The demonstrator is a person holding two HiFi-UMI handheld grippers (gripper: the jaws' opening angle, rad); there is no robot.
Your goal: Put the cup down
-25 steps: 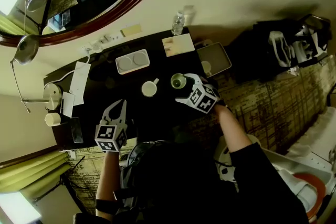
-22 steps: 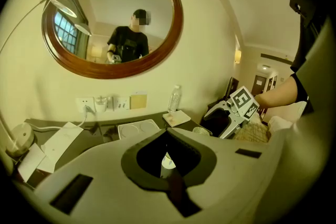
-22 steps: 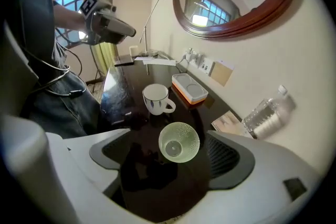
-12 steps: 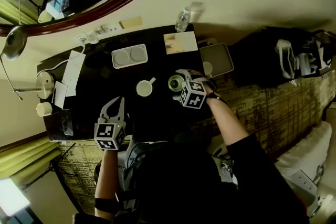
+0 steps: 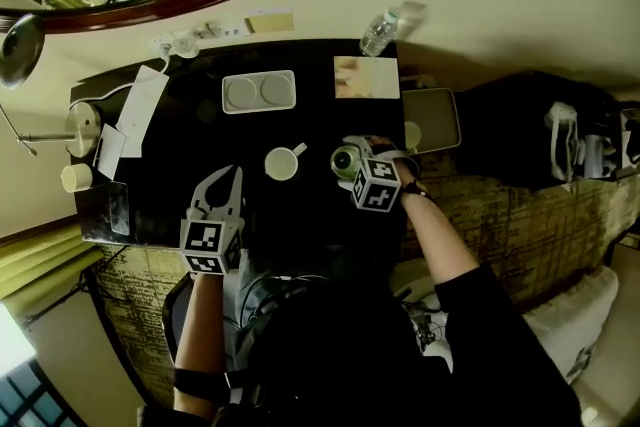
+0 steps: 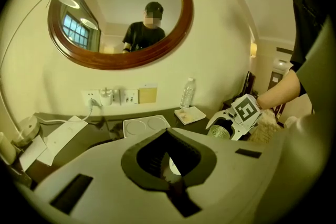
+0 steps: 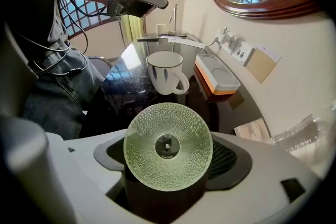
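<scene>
A green dimpled glass cup [image 5: 343, 159] [image 7: 168, 145] sits between the jaws of my right gripper [image 5: 347, 161] [image 7: 169, 165], near the right end of the black table [image 5: 200, 130]. The jaws have just been closing and their sides press on the cup's dark body. Whether the cup touches the tabletop I cannot tell. In the left gripper view the same cup [image 6: 219, 131] shows under the marker cube. My left gripper [image 5: 220, 187] [image 6: 168, 136] hovers shut and empty over the table's front edge.
A white mug [image 5: 284, 163] [image 7: 165, 72] stands just left of the cup. Behind lie a white two-well tray [image 5: 259, 92], a card [image 5: 366, 77] and a water bottle [image 5: 380, 32]. A grey tray [image 5: 440, 120] sits at the right end, a lamp base [image 5: 85, 128] and papers at the left.
The right gripper has come down with the cup and rolled its wrist, so the marker cube now sits closer behind the cup. The left gripper has sunk slightly.
</scene>
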